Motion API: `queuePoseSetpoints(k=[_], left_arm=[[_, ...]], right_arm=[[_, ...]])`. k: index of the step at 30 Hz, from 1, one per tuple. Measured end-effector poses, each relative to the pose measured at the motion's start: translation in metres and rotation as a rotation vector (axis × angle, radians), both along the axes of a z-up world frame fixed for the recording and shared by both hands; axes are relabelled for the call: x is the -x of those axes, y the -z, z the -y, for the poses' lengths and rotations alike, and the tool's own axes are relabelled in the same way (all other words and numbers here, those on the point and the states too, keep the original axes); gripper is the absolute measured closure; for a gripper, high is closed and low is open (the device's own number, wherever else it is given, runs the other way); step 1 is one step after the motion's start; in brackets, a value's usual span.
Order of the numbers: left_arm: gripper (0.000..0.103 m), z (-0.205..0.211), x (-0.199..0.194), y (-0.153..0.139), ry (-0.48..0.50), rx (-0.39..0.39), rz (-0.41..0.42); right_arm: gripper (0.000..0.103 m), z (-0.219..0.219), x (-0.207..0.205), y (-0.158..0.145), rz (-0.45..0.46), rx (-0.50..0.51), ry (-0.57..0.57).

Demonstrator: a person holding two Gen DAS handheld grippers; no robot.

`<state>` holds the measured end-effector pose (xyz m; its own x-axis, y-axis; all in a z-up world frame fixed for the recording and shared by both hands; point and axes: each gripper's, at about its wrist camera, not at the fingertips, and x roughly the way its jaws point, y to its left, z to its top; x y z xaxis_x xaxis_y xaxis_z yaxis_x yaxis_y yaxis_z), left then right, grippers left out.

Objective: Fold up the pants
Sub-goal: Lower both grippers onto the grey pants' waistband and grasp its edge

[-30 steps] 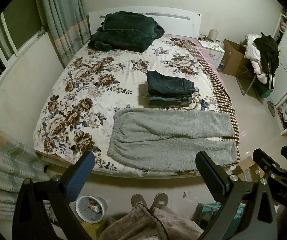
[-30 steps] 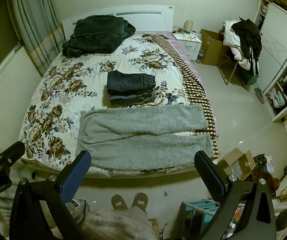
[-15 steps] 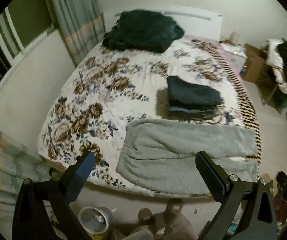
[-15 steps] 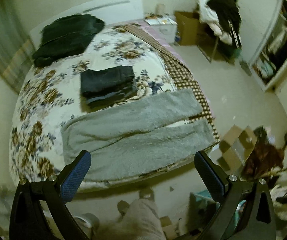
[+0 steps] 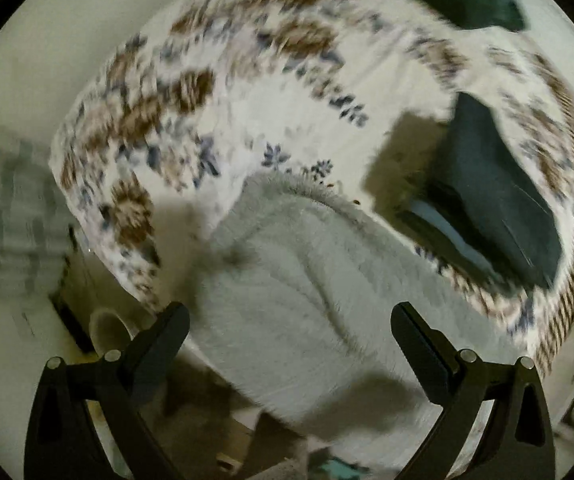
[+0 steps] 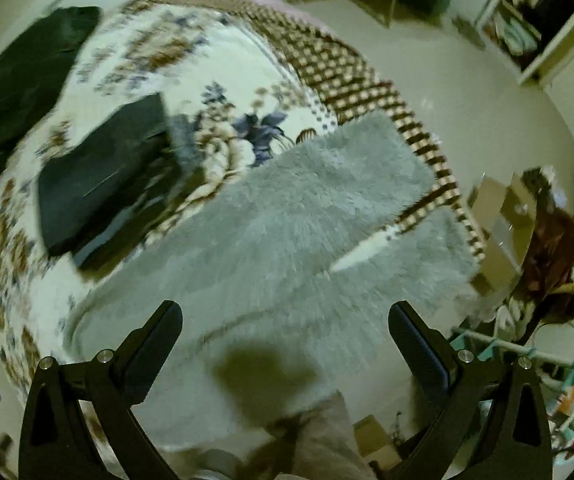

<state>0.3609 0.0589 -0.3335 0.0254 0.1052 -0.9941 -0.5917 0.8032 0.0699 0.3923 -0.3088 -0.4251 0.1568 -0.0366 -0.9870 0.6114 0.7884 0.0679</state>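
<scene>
Left wrist view shows the grey fleece pants point(image 5: 287, 288) spread flat at the near edge of the floral bedspread point(image 5: 247, 80), their waist end lying just ahead of the left gripper point(image 5: 289, 320), whose jaws stand wide apart and hold nothing. Right wrist view has the right gripper point(image 6: 285, 320) equally spread and empty above the pants' leg end, with a folded dark stack point(image 6: 103, 176) beyond them on the bed.

Both my claws spread wide over grey fleece pants point(image 6: 287, 232), nothing between fingers. Ahead-left of right claw point(image 6: 285, 324): stack of folded dark pants point(image 6: 99, 176) blocks. Ahead-right of left claw point(image 5: 289, 326), same stack. Floral bedspread point(image 5: 247, 120) ahead-left lies bare.
</scene>
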Motion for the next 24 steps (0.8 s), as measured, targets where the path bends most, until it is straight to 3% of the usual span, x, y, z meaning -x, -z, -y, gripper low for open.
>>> queuePoseSetpoints(k=[3, 9, 13, 17, 20, 21, 22, 23, 24], left_arm=[[0.0, -0.007, -0.033, 0.056, -0.089, 0.041, -0.061], [0.0, -0.014, -0.09, 0.156, -0.199, 0.087, -0.151], [0.0, -0.026, -0.112, 0.213, -0.251, 0.091, -0.209], [0.006, -0.034, -0.121, 0.248, -0.285, 0.116, -0.223], [0.042, -0.04, -0.124, 0.261, -0.296, 0.144, -0.197], [0.065, -0.042, -0.124, 0.263, -0.297, 0.151, -0.185], [0.08, -0.045, -0.123, 0.263, -0.295, 0.152, -0.164], [0.085, -0.047, -0.122, 0.262, -0.292, 0.149, -0.144], [0.096, -0.049, -0.119, 0.259, -0.291, 0.147, -0.116]], right_arm=[[0.0, 0.034, -0.053, 0.065, -0.051, -0.037, 0.067], [0.0, 0.089, -0.122, 0.16, -0.126, -0.026, 0.158], [0.0, 0.11, -0.142, 0.202, -0.178, -0.037, 0.206], [0.0, 0.117, -0.159, 0.234, -0.206, -0.087, 0.232], [0.001, 0.114, -0.174, 0.253, -0.218, -0.121, 0.232], [0.005, 0.112, -0.177, 0.257, -0.223, -0.13, 0.23], [0.013, 0.111, -0.18, 0.262, -0.229, -0.139, 0.226], [0.019, 0.11, -0.182, 0.265, -0.235, -0.144, 0.221], [0.031, 0.108, -0.184, 0.267, -0.245, -0.14, 0.212]])
